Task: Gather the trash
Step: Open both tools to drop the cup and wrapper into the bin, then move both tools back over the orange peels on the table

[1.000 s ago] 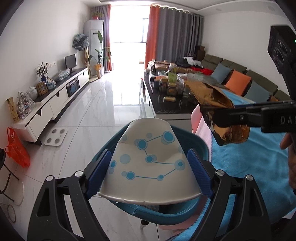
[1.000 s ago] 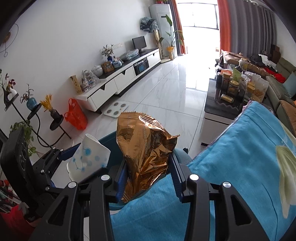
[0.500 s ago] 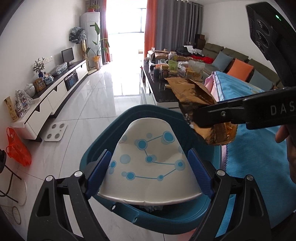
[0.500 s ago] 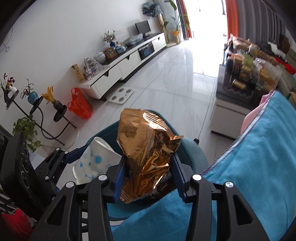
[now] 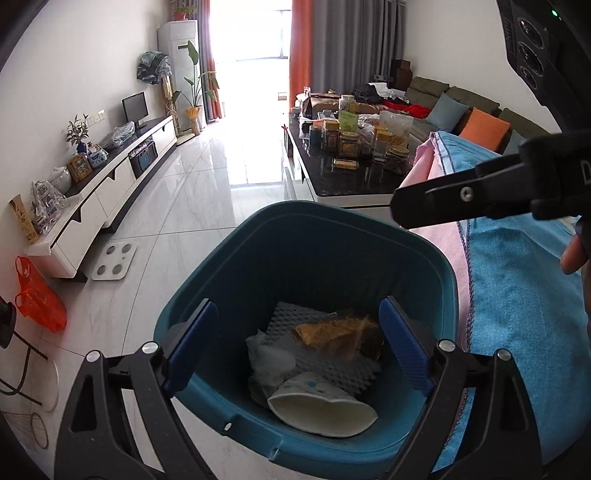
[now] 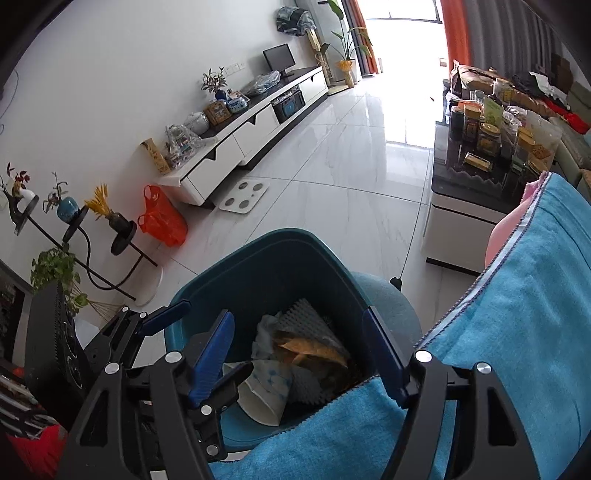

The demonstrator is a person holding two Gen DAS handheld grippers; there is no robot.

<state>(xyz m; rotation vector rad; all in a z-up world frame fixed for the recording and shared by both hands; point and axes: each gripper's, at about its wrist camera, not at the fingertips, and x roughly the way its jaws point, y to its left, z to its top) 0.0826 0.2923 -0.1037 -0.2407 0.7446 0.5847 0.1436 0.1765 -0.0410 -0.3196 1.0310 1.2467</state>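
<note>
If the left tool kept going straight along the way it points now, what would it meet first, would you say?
Most likely the crushed paper cup lying in the teal bin; the left tool stands open and empty above it. Depth is hard to judge.

Daylight floods in from the blown-out window (image 5: pixel 251 33) at upper centre, glaring off the glossy floor (image 5: pixel 229 173), while fisheye curvature bends the edges into dark vignetted corners; focus stays sharp.

Paper cup (image 5: pixel 321 410) lies inside teal bin (image 5: pixel 439 266).
</note>
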